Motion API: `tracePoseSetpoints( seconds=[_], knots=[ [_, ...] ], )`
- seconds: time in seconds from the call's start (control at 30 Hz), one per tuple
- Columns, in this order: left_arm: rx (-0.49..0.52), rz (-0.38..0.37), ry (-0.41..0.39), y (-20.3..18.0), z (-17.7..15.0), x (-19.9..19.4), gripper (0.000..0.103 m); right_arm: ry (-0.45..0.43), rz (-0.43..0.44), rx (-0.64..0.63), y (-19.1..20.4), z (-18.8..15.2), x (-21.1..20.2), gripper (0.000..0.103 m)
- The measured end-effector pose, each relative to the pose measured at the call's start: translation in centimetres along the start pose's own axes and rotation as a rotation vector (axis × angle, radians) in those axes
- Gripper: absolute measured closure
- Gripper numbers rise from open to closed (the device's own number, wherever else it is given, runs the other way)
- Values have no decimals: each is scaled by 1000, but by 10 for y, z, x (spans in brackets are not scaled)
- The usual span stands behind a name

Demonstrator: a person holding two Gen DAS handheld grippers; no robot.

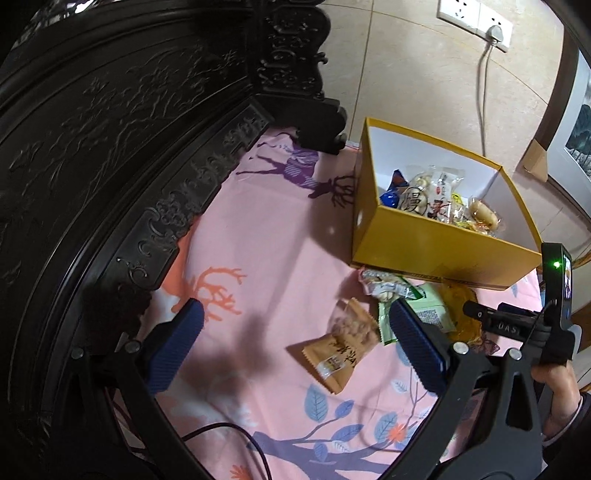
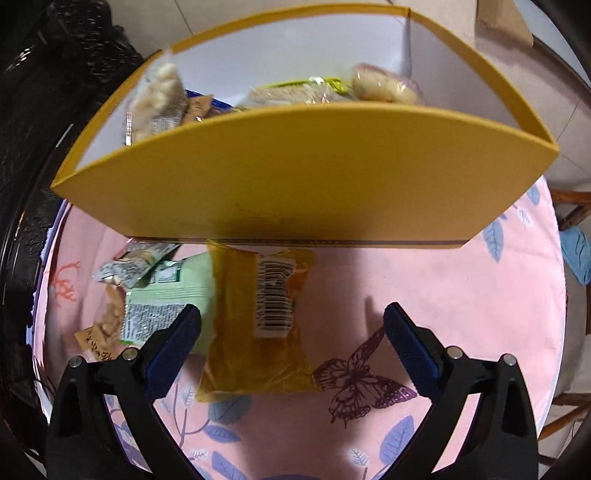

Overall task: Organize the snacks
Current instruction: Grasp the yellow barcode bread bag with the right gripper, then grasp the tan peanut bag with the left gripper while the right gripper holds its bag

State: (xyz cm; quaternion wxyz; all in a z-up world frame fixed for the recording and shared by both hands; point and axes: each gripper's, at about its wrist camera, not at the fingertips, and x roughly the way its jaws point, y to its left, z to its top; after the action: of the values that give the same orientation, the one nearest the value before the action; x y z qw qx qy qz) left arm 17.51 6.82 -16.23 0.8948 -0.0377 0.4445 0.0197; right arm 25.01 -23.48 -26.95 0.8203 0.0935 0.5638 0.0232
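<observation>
A yellow box (image 1: 424, 243) with several snack packs inside stands on the pink cloth; in the right wrist view its front wall (image 2: 306, 177) is close ahead. In front of it lie a yellow packet (image 2: 255, 325), a green packet (image 2: 166, 295), a silver-green pack (image 2: 129, 269) and a tan peanut pack (image 1: 340, 350). My left gripper (image 1: 295, 314) is open above the cloth, the tan pack between its fingers' line. My right gripper (image 2: 291, 314) is open, with the yellow packet between its fingers; it also shows in the left wrist view (image 1: 517, 325).
A dark carved wooden screen (image 1: 110, 147) stands along the left of the cloth. A black cable (image 1: 229, 432) lies near the front. A wall socket (image 1: 476, 18) with a white cord is behind the box. Wooden chair parts (image 2: 572, 210) are at the right.
</observation>
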Motion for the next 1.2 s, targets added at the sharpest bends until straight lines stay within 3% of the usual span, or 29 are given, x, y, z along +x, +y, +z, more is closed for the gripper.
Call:
tracePoseSetpoints(
  seconds=[0.4, 0.53, 0.57, 0.77, 0.93, 1.07, 1.2],
  knots=[
    [-13, 6, 19, 5, -3, 4, 2, 77, -23, -45, 13, 0, 32, 28],
    [-13, 9, 21, 8, -4, 6, 2, 63, -16, -55, 7, -6, 28, 56],
    [-14, 6, 21, 8, -5, 6, 2, 67, -4, -41, 4, -8, 27, 58],
    [48, -15, 30, -5, -14, 15, 2, 75, 31, 39, -26, -27, 11, 61],
    [243, -54, 51, -35, -37, 38, 2, 91, 45, 67, -39, -51, 0, 61],
    [424, -33, 67, -59, -55, 63, 2, 99, 58, 61, -43, -55, -1, 61],
    [456, -9, 86, -63, -58, 87, 2, 105, 79, 68, -43, -69, -4, 61]
  ],
)
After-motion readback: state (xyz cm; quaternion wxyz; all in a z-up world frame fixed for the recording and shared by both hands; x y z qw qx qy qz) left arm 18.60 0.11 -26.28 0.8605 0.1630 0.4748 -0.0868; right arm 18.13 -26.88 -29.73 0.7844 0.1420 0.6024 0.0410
